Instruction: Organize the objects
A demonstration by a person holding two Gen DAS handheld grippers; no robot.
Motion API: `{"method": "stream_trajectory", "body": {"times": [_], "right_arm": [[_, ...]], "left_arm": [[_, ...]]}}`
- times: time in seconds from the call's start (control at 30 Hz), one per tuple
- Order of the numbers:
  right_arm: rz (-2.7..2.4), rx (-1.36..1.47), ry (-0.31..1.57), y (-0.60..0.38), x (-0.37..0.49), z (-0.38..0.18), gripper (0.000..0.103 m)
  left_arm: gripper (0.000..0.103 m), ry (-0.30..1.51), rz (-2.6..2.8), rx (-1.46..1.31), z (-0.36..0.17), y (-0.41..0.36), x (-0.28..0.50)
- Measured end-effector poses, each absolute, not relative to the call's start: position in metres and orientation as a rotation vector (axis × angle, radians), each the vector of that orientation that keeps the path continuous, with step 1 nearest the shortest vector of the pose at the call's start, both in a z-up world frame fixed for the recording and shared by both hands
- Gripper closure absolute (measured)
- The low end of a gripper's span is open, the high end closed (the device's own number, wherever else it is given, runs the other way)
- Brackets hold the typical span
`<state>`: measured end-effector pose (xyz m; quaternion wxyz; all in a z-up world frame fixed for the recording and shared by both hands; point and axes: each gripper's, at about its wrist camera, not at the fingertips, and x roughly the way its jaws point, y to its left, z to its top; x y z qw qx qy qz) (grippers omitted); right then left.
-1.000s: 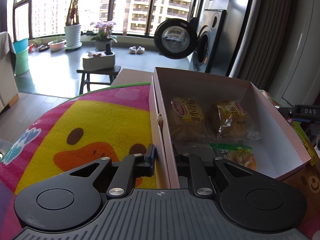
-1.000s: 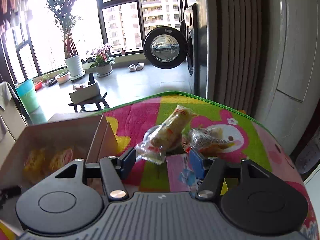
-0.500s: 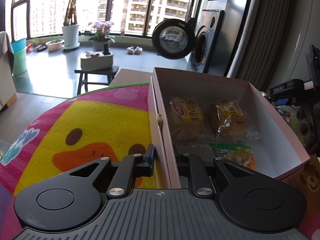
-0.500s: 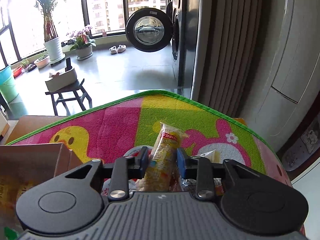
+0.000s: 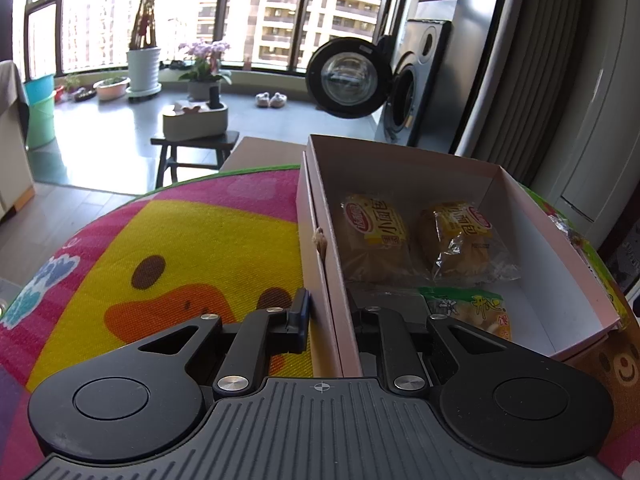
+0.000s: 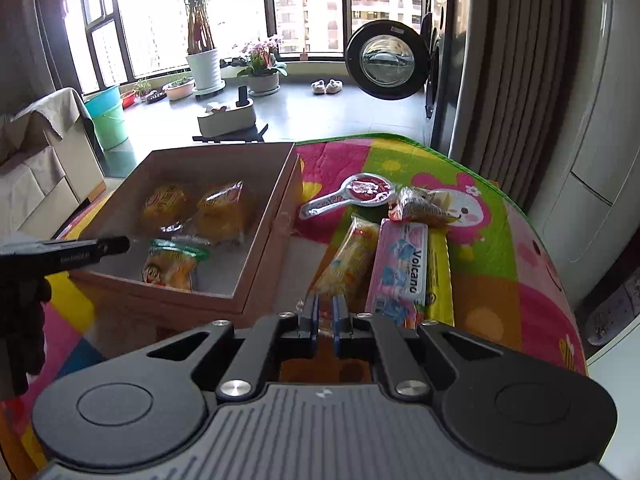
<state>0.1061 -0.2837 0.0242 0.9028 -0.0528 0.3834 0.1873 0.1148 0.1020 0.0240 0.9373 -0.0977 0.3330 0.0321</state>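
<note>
A pink cardboard box (image 5: pixel 400 160) lies on the colourful mat. It holds two yellow bread packets (image 5: pixel 374 236) side by side and a green-edged snack bag (image 5: pixel 468 312) in front of them. My left gripper (image 5: pixel 328 316) is shut on the box's left wall, one finger inside and one outside. In the right wrist view the box (image 6: pixel 276 216) lies to the left. My right gripper (image 6: pixel 325 314) is shut on the near end of a long yellow snack packet (image 6: pixel 348 260), which points away just right of the box.
Right of the box lie a silver-and-red spoon-shaped packet (image 6: pixel 348 196), a clear-wrapped snack (image 6: pixel 420 208), a pink Volcano pack (image 6: pixel 400 268) and a yellow pack (image 6: pixel 438 276). A gloved hand (image 6: pixel 20 320) shows at the left. The mat's edge (image 6: pixel 460 160) curves close behind.
My right gripper has closed on the long yellow packet and drawn back and left, bringing the box into its view. My left gripper has kept its hold on the box wall.
</note>
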Motion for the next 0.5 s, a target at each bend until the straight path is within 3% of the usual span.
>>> {"method": "stream_trajectory", "body": {"times": [0.1,0.17,0.2,0.5], "right_arm": [[0.374,-0.085,0.797,-0.289,0.110,0.021,0.087],[0.361,-0.059,0.797,-0.290,0.121,0.014,0.070],[0.365,-0.040,0.801,-0.287,0.129,0.010,0.068],[0.255,-0.018,0.852,-0.254,0.202,-0.033,0.067]], "left_arm": [[0.086,0.683,0.070,-0.201,0.024,0.103,0.115],[0.086,0.684,0.073,-0.200,0.024,0.102,0.115],[0.086,0.685,0.074,-0.199,0.024,0.101,0.116],[0.086,0.694,0.072,-0.183,0.025,0.099,0.118]]}}
